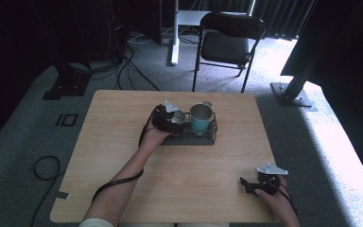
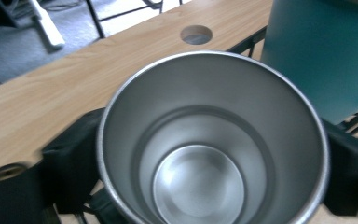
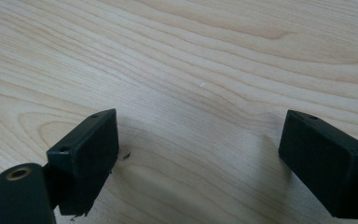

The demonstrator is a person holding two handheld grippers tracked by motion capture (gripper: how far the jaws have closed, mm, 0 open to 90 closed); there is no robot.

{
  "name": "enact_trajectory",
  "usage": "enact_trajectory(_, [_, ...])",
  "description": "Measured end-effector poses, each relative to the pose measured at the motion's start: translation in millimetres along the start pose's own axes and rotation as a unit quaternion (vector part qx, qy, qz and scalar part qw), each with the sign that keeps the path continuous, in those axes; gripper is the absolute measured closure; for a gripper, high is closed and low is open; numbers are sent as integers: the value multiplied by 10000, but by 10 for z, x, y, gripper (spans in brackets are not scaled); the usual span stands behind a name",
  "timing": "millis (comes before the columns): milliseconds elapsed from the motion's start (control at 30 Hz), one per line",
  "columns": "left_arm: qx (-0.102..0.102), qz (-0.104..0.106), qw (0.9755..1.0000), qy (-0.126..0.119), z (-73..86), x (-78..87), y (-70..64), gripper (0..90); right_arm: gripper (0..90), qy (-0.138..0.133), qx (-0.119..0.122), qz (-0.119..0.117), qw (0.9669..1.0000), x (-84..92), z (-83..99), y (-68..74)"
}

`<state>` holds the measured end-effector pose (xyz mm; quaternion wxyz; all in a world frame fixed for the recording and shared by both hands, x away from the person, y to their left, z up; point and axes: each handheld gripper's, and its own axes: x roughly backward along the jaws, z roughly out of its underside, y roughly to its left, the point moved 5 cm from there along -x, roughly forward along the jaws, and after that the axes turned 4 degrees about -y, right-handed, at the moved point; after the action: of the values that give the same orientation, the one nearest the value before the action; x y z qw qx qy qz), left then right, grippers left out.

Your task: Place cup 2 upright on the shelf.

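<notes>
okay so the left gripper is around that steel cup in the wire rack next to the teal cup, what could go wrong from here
1. The shiny steel cup sits between the left gripper's jaws; whether the pads press on its smooth wall is unclear, so lifting now might let it slip.
2. The tall teal cup stands close beside it in the black wire rack; a sideways move could knock it or drag the rack.

Steel cup (image 2: 212, 140) hides most of both jaws in the left gripper view; its lower rim is cut off; teal cup (image 2: 324, 51) cropped at top and right.
</notes>
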<state>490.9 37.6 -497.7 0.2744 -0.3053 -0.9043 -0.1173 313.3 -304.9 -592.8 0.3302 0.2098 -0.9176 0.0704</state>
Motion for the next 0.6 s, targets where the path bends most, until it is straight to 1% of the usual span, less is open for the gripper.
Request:
enact_trajectory(33, [0,0,10000,0,0,0,0,16,117,0,0,0,10000,0,0,0])
enact_trajectory(67, [65,62,9999,-70,-9,20,11,16,116,0,-1,-1,10000,0,0,0])
enact_trajectory(100, [115,80,9998,-142,-14,28,17,15,116,-1,-1,-2,10000,0,0,0])
enact_trajectory(167, [183,140,9996,-187,-15,47,23,15,116,0,0,0,10000,0,0,0])
enact_trajectory(267, [137,195,9995,-222,-5,78,19,15,116,1,-1,0,10000,0,0,0])
enact_trajectory(367, [70,162,9993,-334,-6,127,25,15,116,1,0,0,10000,0,0,0])
enact_trajectory(433, [132,263,9988,-392,-15,157,25,16,116,3,1,2,10000,0,0,0])
enact_trajectory(500, [71,303,9986,-421,-19,187,24,15,116,1,1,0,10000,0,0,0])
enact_trajectory(600, [98,391,9981,-455,-2,224,38,16,116,1,1,0,10000,0,0,0])
